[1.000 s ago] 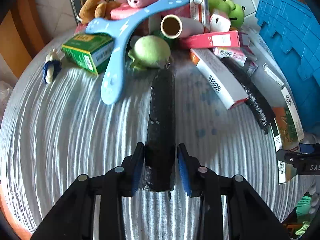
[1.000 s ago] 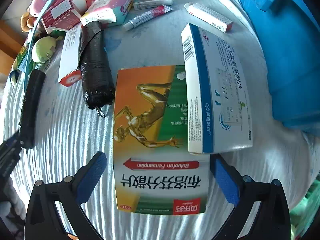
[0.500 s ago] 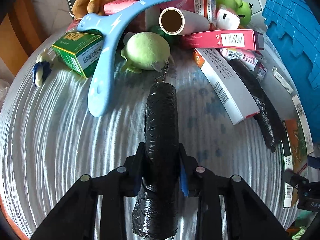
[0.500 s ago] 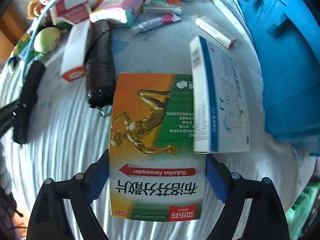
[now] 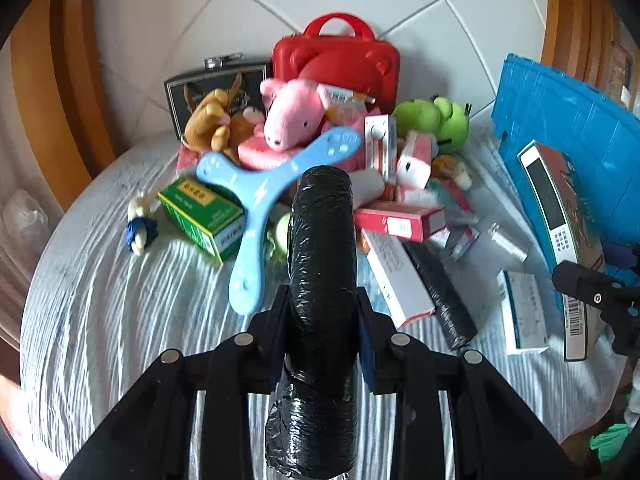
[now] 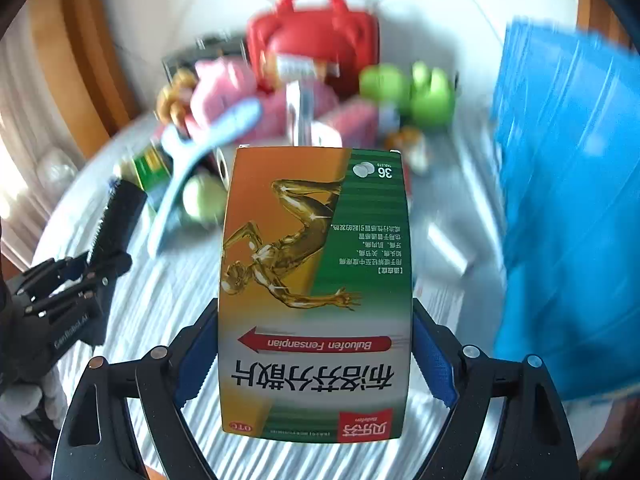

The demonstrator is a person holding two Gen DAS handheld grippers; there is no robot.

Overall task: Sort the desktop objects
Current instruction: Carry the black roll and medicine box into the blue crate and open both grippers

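My left gripper [image 5: 322, 312] is shut on a black plastic-wrapped roll [image 5: 322, 240], which it holds lengthwise above the striped cloth [image 5: 120, 320]. My right gripper [image 6: 316, 340] is shut on a flat orange-and-green medicine box [image 6: 316, 260], with the blue pads pressed against its two long edges, and the box is off the cloth. In the left wrist view that box [image 5: 552, 208] shows edge-on at the right. In the right wrist view the black roll [image 6: 120, 208] shows at the left.
A pile sits at the back: red case [image 5: 340, 60], pink pig plush [image 5: 292, 116], green frog plush [image 5: 436, 120], light blue boomerang [image 5: 256, 200], green box [image 5: 200, 212]. A second black roll [image 5: 440, 292] and white boxes [image 5: 524, 312] lie right of centre. A blue crate [image 5: 568, 128] stands right.
The left jaws closed on the black roll and lifted it off the cloth. The right jaws closed on the orange-and-green box and raised it, leaving the white-and-blue box behind.
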